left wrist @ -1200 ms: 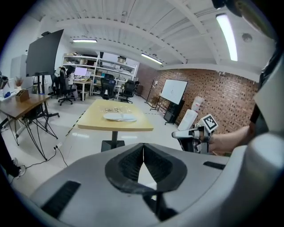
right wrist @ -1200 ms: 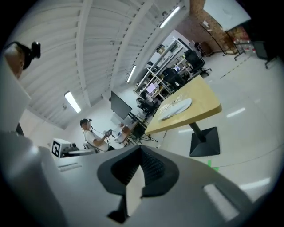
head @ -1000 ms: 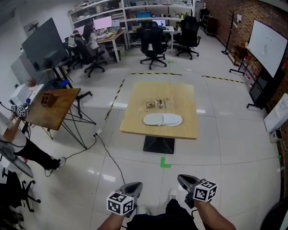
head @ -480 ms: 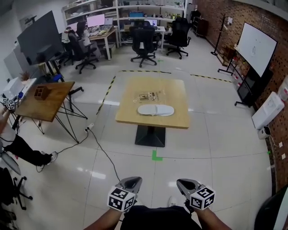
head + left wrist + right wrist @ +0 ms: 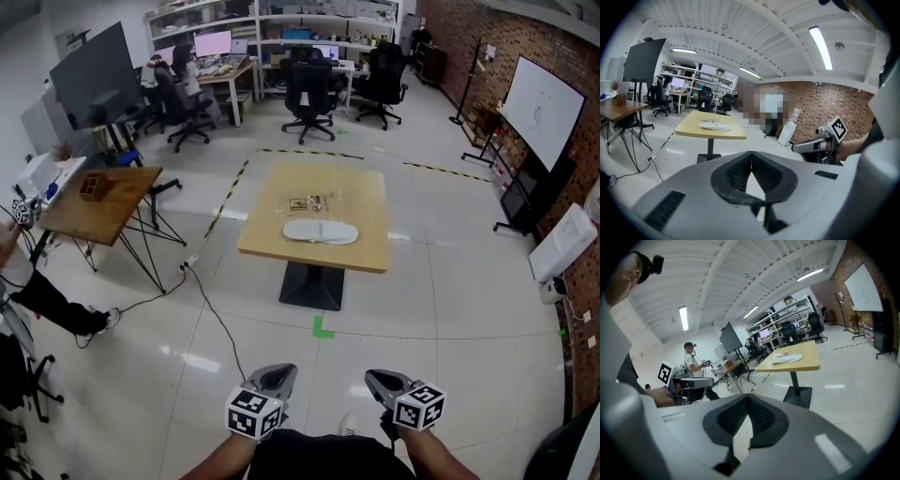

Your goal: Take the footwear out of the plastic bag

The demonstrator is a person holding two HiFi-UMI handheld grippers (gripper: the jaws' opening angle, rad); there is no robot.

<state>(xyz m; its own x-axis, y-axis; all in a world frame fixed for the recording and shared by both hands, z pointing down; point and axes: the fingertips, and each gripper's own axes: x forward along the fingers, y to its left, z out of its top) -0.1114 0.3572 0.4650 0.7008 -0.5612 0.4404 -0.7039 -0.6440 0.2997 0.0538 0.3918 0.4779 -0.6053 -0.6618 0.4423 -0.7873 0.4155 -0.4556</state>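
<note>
At the bottom of the head view, close to the person's body, the left claw (image 5: pixel 274 377) and the right claw (image 5: pixel 378 380) are held side by side above the tiled floor (image 5: pixel 450 309). Both are clenched on nothing: each claw's own view shows its ribbed pads (image 5: pixel 736 172) meeting at the tips, with only floor behind. Just ahead on the floor is a green tape mark (image 5: pixel 322 327), and a black cable (image 5: pixel 220 328) snakes off to the left. Well apart from the claws stands a square wooden counter (image 5: pixel 361 202) on a dark pedestal base (image 5: pixel 309 286). On its near half lie white slippers (image 5: pixel 320 232), flat on the wood. Just behind them is a clear plastic bag (image 5: pixel 309 202) with printed labels; whether it wraps the slippers cannot be told at this range. To the left, a second counter (image 5: pixel 103 211) on thin black legs carries a small wooden box (image 5: pixel 91 185), with a seated person (image 5: pixel 42 295) beside it. Farther back are black office chairs (image 5: pixel 307 89), desks with a lit monitor (image 5: pixel 214 44), and a whiteboard (image 5: pixel 536 111) by the brick wall (image 5: pixel 469 37).
</note>
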